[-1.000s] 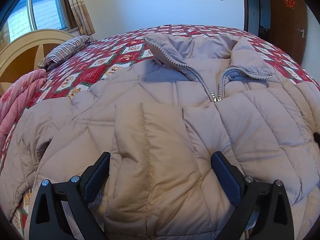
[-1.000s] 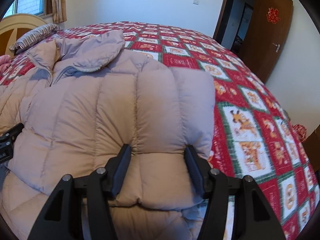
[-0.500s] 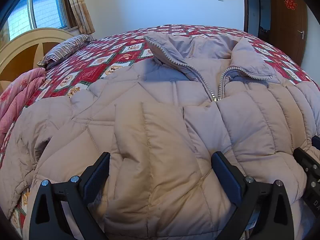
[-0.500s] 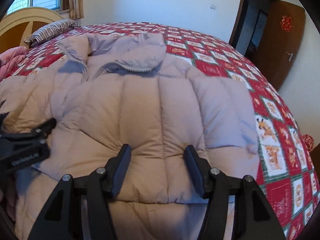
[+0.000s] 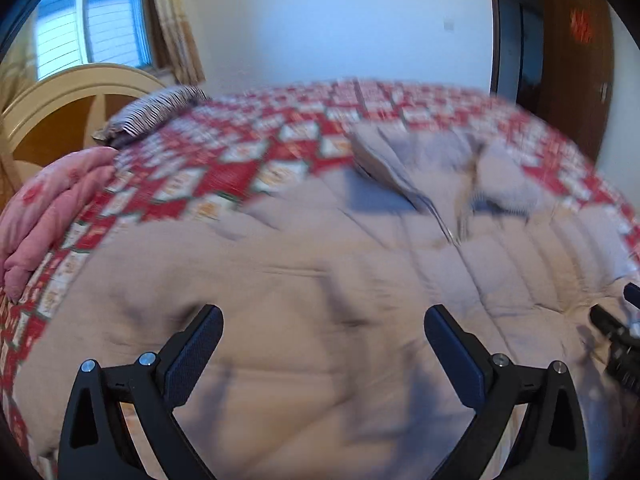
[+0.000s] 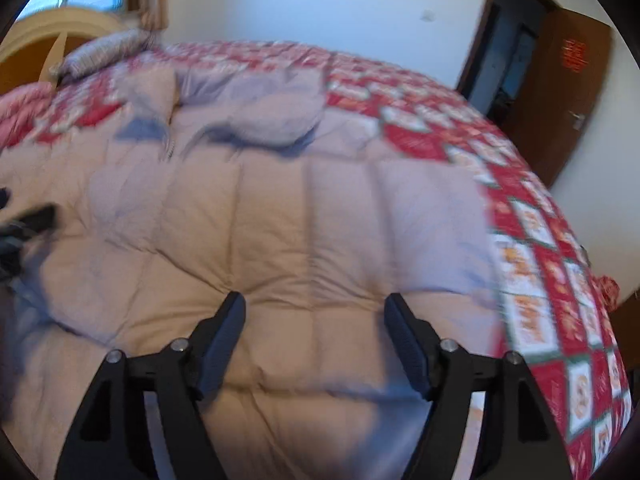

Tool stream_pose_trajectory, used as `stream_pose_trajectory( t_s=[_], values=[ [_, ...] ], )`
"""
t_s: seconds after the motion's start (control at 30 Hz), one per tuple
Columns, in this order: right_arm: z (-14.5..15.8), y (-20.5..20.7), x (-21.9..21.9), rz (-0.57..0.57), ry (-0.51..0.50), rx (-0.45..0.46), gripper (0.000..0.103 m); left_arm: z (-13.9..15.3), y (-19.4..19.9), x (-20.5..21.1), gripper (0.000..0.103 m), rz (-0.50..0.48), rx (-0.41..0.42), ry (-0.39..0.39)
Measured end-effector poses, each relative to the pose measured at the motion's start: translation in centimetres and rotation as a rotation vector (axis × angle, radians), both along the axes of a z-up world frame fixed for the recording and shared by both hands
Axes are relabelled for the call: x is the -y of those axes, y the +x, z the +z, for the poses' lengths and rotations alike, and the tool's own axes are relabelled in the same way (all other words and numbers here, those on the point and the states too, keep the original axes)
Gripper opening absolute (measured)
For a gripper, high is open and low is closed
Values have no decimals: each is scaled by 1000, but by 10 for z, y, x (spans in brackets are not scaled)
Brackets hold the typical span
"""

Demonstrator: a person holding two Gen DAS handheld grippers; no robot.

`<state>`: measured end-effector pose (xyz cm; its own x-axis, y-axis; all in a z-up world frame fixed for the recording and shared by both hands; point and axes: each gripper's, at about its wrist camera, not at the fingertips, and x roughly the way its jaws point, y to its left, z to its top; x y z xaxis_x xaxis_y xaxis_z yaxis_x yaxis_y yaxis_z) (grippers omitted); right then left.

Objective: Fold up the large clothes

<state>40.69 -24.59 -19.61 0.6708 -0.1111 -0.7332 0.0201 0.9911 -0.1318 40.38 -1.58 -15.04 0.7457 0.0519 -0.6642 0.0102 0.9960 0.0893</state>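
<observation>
Two grippers hover with fingers spread over the beige puffer jacket (image 5: 360,280), which lies front up on the red patterned bed (image 5: 240,168), collar away from you. Your left gripper (image 5: 322,350) and right gripper (image 6: 314,338) hold nothing. Both views are blurred, so settle first, then pinch deep into the hem's thick padding on both sides and lift evenly.

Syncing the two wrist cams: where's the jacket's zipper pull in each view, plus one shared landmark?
Left wrist: zipper pull right of centre, upper middle, below the open collar; blurred.
Right wrist: zipper pull upper left, below the collar; blurred.
Shared landmark: striped pillow by the headboard, upper left in both.
</observation>
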Motion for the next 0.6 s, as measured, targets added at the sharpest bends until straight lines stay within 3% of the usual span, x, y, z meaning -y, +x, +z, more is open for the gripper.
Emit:
stream_pose_trajectory(
  t_s=[0.1,0.23,0.4,0.47,0.6],
  values=[
    [23,-34,14,-16,99,61,88,11,-31,-57,101,71,30,48],
    [28,-76,8,35,125,75,88,-7,-72,-165,101,289,3,151],
    [23,-103,-14,96,104,106,88,-34,-112,-280,101,568,-81,138],
    [22,-111,-21,118,95,112,88,-46,-123,-308,101,640,-109,108],
    [22,-122,-36,150,88,126,88,-64,-127,-337,101,646,-148,-105]
  ],
)
